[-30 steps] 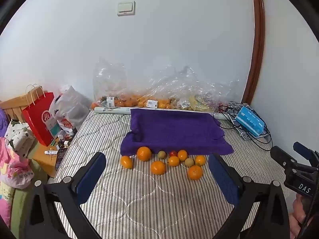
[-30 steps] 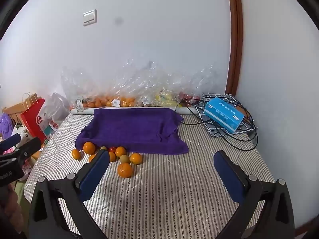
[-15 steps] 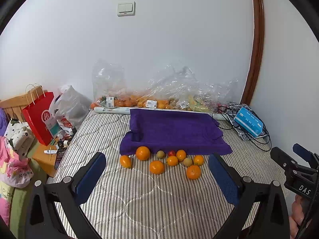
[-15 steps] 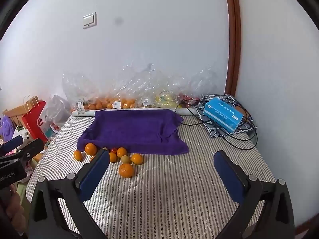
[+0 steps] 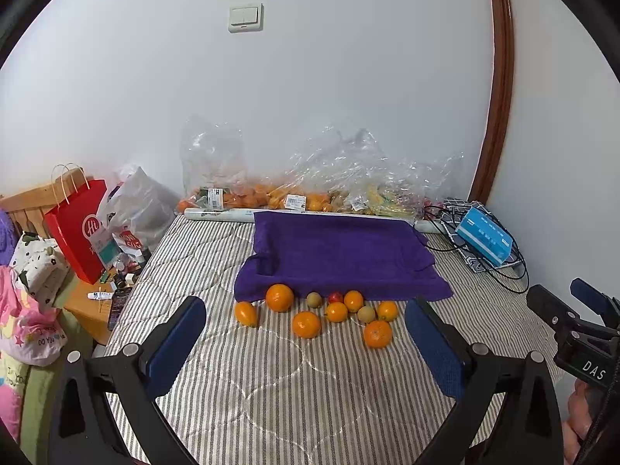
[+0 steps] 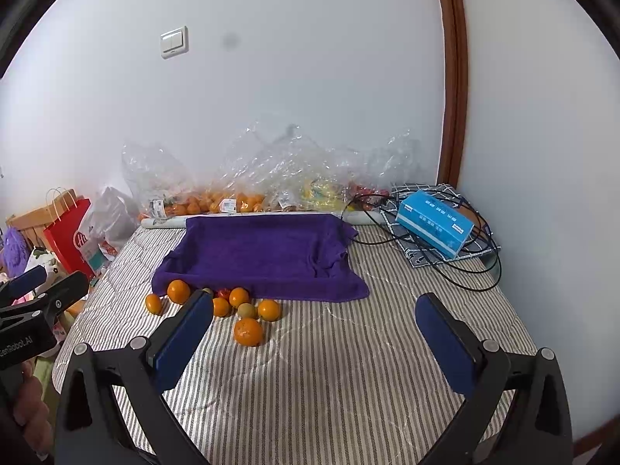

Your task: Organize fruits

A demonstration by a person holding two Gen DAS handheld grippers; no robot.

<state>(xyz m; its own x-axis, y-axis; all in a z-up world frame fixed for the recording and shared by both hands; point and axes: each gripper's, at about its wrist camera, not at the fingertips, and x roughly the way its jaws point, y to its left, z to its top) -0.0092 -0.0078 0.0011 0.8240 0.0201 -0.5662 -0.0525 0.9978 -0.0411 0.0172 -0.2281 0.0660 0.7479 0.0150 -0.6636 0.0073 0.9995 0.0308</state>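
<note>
**Both jaws wide apart, fruit loose ahead of the purple towel**

Your left gripper (image 5: 306, 343) has its jaws spread wide with nothing between them, and your right gripper (image 6: 314, 335) is the same: blue pads far apart, holding nothing. Both hang above the striped quilt (image 5: 271, 387), short of the fruit.

In the left wrist view the fruit lies at 12 o'clock from the gripper, strewn along the near edge of the purple towel (image 5: 337, 255). The biggest orange (image 5: 279, 297) touches that edge. A smaller oval orange (image 5: 245, 313) sits just beside it at its 8 o'clock. Another orange (image 5: 306, 324) lies nearer you, and the closest orange (image 5: 377, 334) lies at 1 o'clock. Between them sit a small red fruit (image 5: 335, 297), two greenish-brown fruits (image 5: 314, 299) and (image 5: 365, 314), and a few small oranges.

In the right wrist view the same cluster sits at 11 o'clock, partly hidden behind your left finger pad (image 6: 182, 339); the nearest orange (image 6: 248, 331) shows clear of it.

Clear plastic bags of fruit (image 5: 294, 190) line the wall at 12 o'clock beyond the towel. A blue box (image 6: 434, 223) rests on tangled black cables (image 6: 476, 267) at 2 o'clock. A red paper bag (image 5: 77, 228) stands at 10 o'clock off the bed's edge.
</note>
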